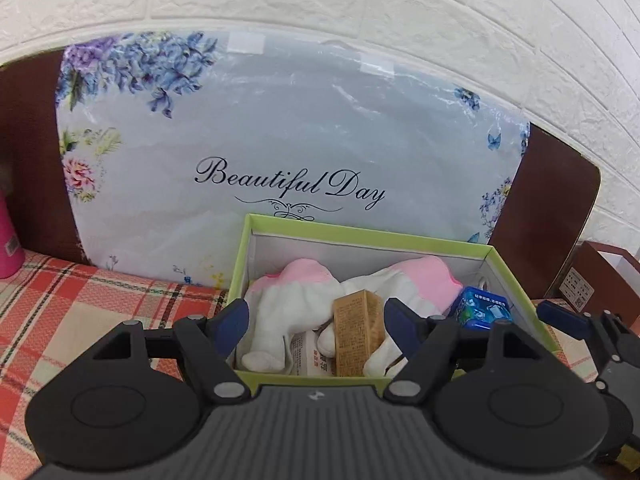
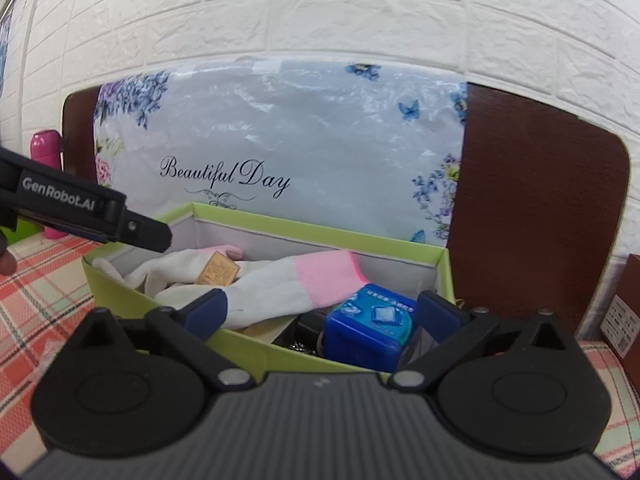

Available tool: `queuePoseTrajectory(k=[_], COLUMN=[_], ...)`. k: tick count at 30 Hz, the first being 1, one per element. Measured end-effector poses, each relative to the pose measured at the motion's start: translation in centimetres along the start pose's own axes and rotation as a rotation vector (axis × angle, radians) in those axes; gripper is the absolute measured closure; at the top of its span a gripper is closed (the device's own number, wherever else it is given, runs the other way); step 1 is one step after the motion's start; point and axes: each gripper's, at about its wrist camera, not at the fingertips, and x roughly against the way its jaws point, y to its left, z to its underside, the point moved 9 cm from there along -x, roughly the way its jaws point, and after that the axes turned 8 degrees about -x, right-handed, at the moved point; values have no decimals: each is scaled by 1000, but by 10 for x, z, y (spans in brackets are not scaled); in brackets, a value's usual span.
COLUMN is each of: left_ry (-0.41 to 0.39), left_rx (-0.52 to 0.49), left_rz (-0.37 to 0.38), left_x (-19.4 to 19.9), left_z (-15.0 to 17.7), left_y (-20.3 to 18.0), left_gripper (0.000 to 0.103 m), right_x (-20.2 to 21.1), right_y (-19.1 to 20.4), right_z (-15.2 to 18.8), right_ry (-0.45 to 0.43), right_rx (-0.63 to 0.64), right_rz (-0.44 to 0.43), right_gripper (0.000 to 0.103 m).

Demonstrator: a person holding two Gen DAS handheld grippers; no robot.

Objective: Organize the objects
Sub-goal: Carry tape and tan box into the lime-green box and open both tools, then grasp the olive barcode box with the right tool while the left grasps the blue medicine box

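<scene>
A light green box with a white inside stands on the plaid cloth. In it lie white and pink socks, a small tan carton and a blue box. My left gripper hangs open over the box's near side, with the socks and the tan carton seen between its blue pads and neither pad pressing on them. My right gripper is open wide at the box's near right part, around the blue box without touching it. The left gripper's finger reaches in from the left.
A plastic-wrapped floral cushion printed "Beautiful Day" leans on a brown headboard behind the box. A pink bottle stands far left and a brown labelled carton far right. The plaid cloth spreads to the left.
</scene>
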Motion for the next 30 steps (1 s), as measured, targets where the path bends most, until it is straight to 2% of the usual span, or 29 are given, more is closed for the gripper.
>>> queuePoseTrajectory(k=[7,13,22,30], left_ry=[-14,5,47,107], left_rx=[-1,-19,-1,21], left_rz=[-17,-21,4,-18], left_x=[48,78,109,114], left_z=[-2,16,59,93], left_y=[-15,-28,-44,-42], left_gripper=[24,23,23,23], right_x=[52,96,133,143], right_y=[2,7,19,18], right_z=[-13,-9,23,57], right_ry=[-46,-56,-4,59], right_rx=[-54,-91,-82,-137], right_rz=[-14,-33,-61,-62], right_gripper=[0,0,0,0])
